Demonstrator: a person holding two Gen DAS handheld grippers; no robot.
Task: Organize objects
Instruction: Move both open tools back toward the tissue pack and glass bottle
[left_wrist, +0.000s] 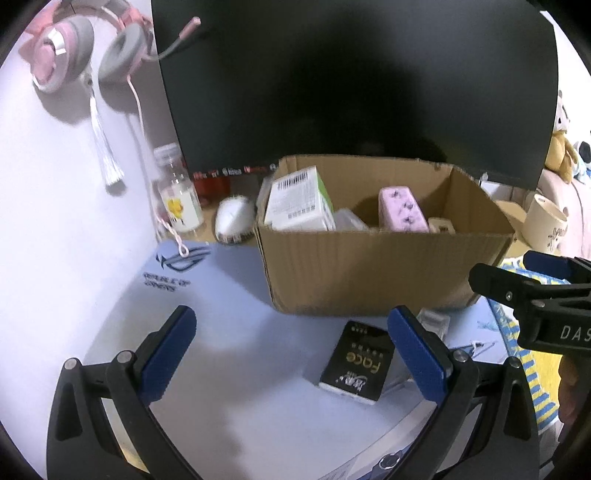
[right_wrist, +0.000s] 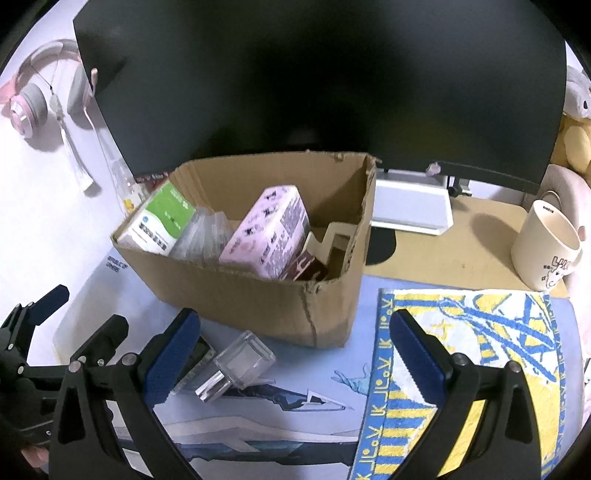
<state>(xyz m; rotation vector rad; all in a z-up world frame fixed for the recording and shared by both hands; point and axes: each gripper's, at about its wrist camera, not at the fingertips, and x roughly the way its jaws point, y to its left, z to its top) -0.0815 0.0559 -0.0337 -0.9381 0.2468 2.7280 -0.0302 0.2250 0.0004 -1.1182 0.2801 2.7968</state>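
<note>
An open cardboard box (left_wrist: 369, 266) (right_wrist: 258, 291) stands on a pale blue desk mat in front of a dark monitor. Inside it lean a white and green carton (left_wrist: 299, 199) (right_wrist: 162, 218) and a pink packet (left_wrist: 400, 208) (right_wrist: 269, 232). A black box marked "Face" (left_wrist: 356, 363) lies on the mat between the open fingers of my left gripper (left_wrist: 291, 350), close to the right finger. A clear plastic cube (right_wrist: 236, 363) lies just right of the left finger of my open right gripper (right_wrist: 295, 350). In the left wrist view the right gripper (left_wrist: 517, 280) shows at the right edge.
A pink headset (left_wrist: 85, 48) hangs on the white wall at the left. A small bottle (left_wrist: 179, 192) and a white mouse (left_wrist: 234, 219) sit behind the mat. A cream mug (right_wrist: 546, 251) and a yellow and blue towel (right_wrist: 480, 350) lie to the right.
</note>
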